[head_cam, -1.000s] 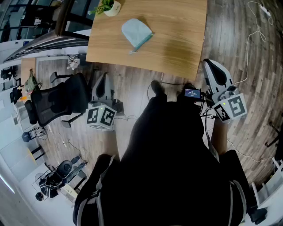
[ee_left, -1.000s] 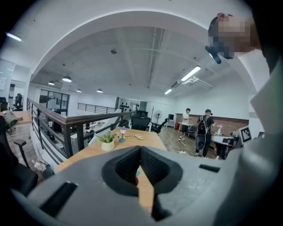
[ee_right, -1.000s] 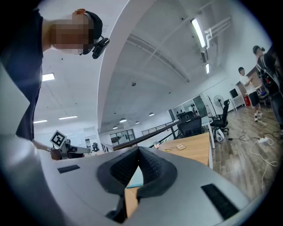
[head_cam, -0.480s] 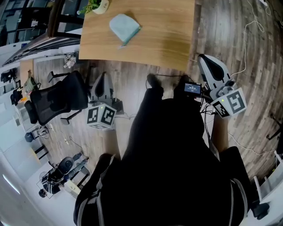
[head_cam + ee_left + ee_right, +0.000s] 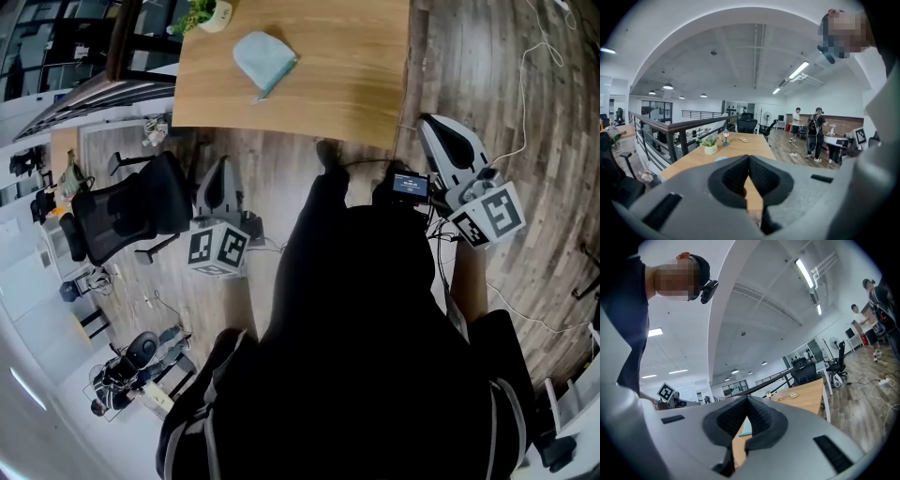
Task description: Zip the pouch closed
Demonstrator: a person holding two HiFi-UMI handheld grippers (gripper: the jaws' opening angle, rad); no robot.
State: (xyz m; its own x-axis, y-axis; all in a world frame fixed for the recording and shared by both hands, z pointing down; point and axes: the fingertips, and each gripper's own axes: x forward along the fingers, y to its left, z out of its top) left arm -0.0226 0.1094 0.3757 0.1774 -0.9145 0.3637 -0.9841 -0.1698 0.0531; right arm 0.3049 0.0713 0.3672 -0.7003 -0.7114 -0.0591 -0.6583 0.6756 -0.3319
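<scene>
Head view, pouch (image 5: 265, 59) on table (image 5: 349, 66), office chair (image 5: 131, 211) nearby

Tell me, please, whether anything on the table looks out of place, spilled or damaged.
Nothing stands out. The pouch lies flat on the table, with nothing spilled; the potted plant stands upright at its corner. The left gripper and right gripper are shut, empty, short of the table.

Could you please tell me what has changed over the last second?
The person's foot has stepped up to the table edge, and the right gripper has drifted slightly forward. Nothing was gripped or released: it and the left gripper stay shut and empty; the pouch lies untouched.
</scene>
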